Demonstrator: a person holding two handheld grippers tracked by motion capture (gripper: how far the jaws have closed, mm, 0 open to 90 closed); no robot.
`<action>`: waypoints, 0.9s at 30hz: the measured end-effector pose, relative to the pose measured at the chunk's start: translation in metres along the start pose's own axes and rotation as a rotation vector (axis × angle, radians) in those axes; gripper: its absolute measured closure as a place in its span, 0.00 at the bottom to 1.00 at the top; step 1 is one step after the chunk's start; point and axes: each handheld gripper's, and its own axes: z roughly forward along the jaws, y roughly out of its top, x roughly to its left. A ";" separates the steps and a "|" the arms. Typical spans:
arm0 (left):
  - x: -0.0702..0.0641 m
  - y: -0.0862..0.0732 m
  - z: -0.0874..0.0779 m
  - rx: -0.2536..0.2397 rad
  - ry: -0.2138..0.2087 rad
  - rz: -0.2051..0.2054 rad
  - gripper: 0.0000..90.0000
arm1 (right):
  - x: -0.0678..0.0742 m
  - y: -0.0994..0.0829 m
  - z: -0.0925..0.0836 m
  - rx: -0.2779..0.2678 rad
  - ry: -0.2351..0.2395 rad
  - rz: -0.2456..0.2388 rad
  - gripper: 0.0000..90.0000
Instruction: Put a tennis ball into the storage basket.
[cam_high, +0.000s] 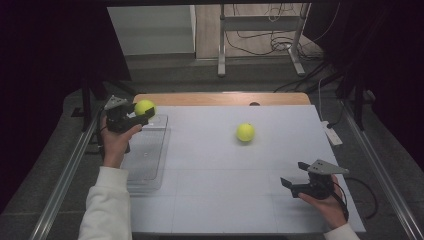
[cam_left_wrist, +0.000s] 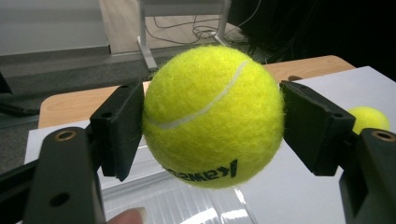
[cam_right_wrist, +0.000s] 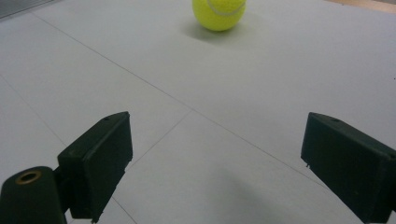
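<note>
Bright overhead light; dark surroundings, soft shadows.

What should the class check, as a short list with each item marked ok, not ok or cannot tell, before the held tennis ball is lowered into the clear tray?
1. Held tennis ball clamped between both pads of the left gripper: ok.
2. Ball above the clear tray: ok, over its far end.
3. Tray free of things inside: ok.
4. Right gripper out of the way, jaws open, nothing held: ok.
5. Second tennis ball lying apart on the white table: ok.
</note>
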 end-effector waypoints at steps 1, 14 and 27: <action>0.002 -0.001 0.000 0.002 0.006 -0.002 0.30 | 0.000 0.000 0.000 0.000 -0.001 0.000 0.10; 0.016 -0.006 0.001 0.015 0.058 -0.035 0.30 | 0.000 0.000 0.000 0.000 -0.004 0.000 0.10; 0.026 -0.008 -0.002 0.014 0.091 -0.056 0.30 | 0.000 0.000 0.000 0.001 -0.004 -0.001 0.10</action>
